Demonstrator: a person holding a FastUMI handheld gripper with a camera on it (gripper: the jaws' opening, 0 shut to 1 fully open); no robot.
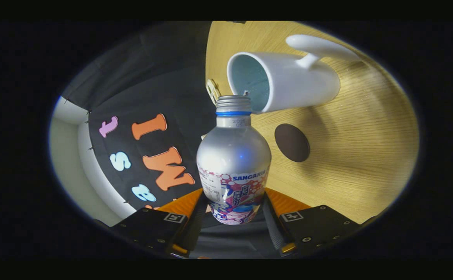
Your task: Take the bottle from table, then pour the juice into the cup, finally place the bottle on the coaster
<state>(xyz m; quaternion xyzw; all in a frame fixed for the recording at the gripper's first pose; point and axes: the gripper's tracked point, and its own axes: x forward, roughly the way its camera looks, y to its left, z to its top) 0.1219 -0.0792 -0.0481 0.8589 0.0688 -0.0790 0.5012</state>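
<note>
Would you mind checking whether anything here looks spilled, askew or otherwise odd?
Nothing looks spilled or damaged. The gripper holds the silver aluminium bottle between both fingers, its mouth at the white ceramic cup's rim. The round dark brown coaster lies bare on the wooden table.

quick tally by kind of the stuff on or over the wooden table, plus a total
bottle: 1, silver, held between the gripper fingers, neck tipped toward the cup
cup: 1, white with a handle, on the table
coaster: 1, dark and round, beside the cup
small pale object at the table edge: 1, too small to identify
total: 4
</note>
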